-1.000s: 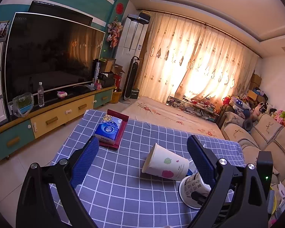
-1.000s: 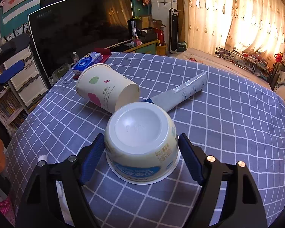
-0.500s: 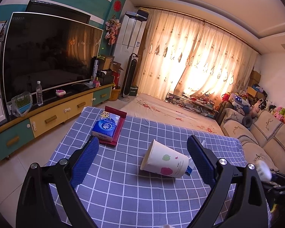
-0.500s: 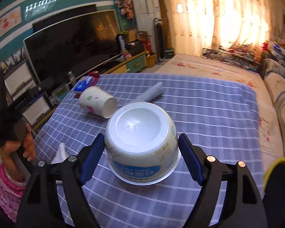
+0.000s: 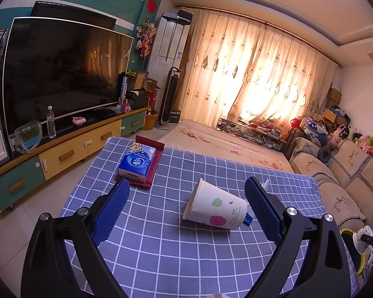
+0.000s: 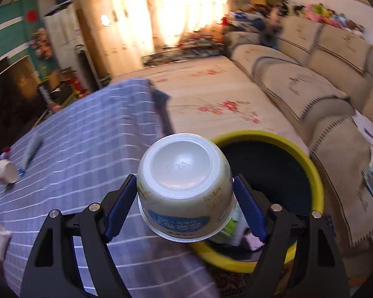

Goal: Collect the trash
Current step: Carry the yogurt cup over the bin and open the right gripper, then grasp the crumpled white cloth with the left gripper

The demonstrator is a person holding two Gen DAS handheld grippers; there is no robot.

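Table (image 5: pixel 161 248), blue checked cloth, fills the lower half of the left wrist view; in the right wrist view it takes the left side, motion-blurred.

TV (image 5: pixel 62 74) upper left of the left view, over a yellow and teal cabinet (image 5: pixel 62 154). Sofa (image 6: pixel 310 94) runs down the right of the right view.

Bin (image 6: pixel 313 171), yellow rim and dark inside, sits lower right of centre in the right view, on the floor just beside the table edge. Some trash is visible inside at the bottom.

Right gripper (image 6: pixel 185 201) is clamped on an upside-down bowl (image 6: pixel 181 181), pads pressing both sides, base facing the camera. The bowl overlaps the bin's near-left rim in frame, roughly above the table edge.

Left gripper (image 5: pixel 186 211) has its jaws wide with nothing held, hovering above the table.

Cup (image 5: pixel 215 208), paper, lies on its side at lower centre of the left view, framed between the left fingers but not touched. Same cup is far left in the right view.

Tissue pack (image 5: pixel 138 161) on a red tray (image 5: pixel 156 164), centre left of the left view.

Grey tube (image 6: pixel 31 150) lies beside the cup, left in the right view.
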